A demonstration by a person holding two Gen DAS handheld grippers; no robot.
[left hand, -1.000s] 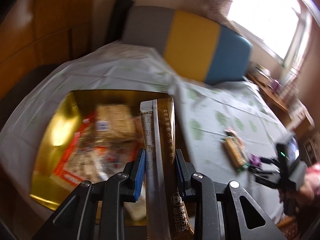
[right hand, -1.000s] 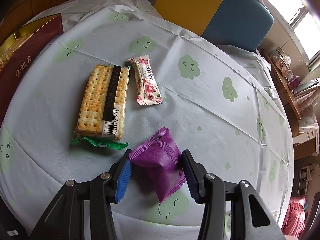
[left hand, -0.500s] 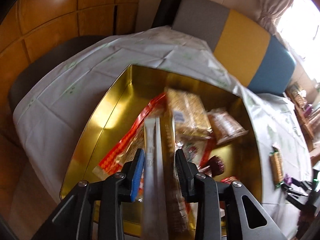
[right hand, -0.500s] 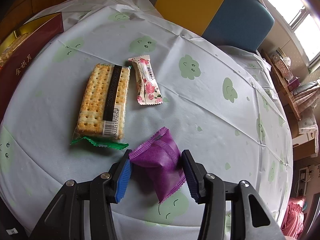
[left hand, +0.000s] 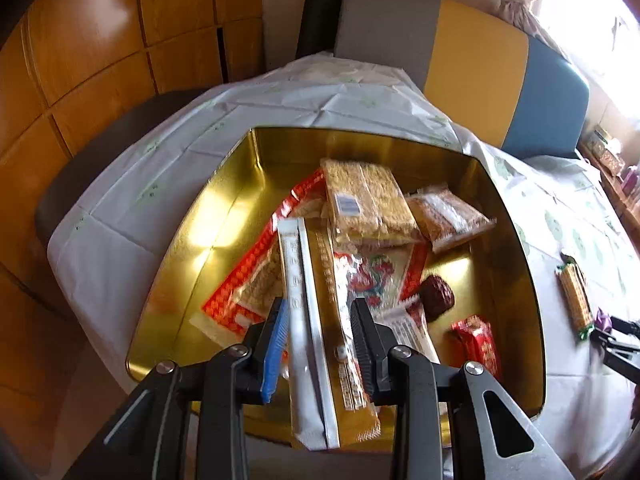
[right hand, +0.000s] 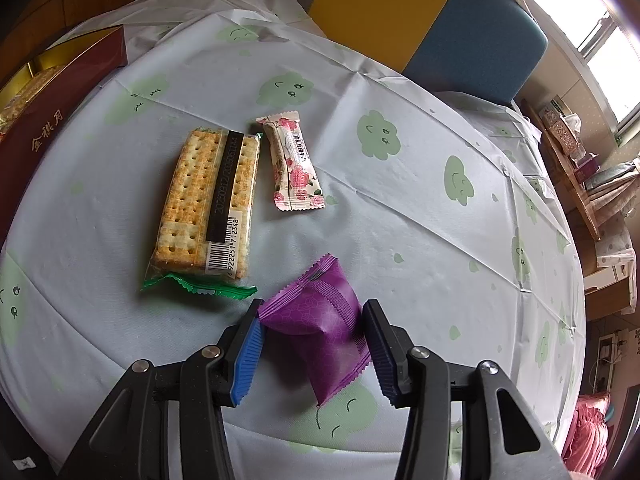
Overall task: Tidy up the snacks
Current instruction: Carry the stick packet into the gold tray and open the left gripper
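Note:
A long gold and silver packet (left hand: pixel 316 280) runs between the fingers of my left gripper (left hand: pixel 320 320), which is shut on it. Its far end points down onto the pile of snacks in the gold-lined box (left hand: pixel 192 240). In the right wrist view my right gripper (right hand: pixel 313 312) is shut on a puffy purple packet (right hand: pixel 320 300) that rests on the tablecloth. Beyond it lie a cracker pack with a green end (right hand: pixel 208 204) and a pink floral packet (right hand: pixel 294 164). The right gripper (left hand: pixel 616 340) also shows at the far right of the left wrist view.
The box's dark red outer wall (right hand: pixel 48 120) stands at the left of the round table with its cloud-print cloth (right hand: pixel 440 240). A grey, yellow and blue chair back (left hand: pixel 460 60) stands behind the table. Wooden wall panels (left hand: pixel 100 60) are on the left, shelves (right hand: pixel 572 148) on the right.
My left gripper has tipped down and moved over the box with the long packet, so the box now fills its view. The right gripper and purple packet have not moved.

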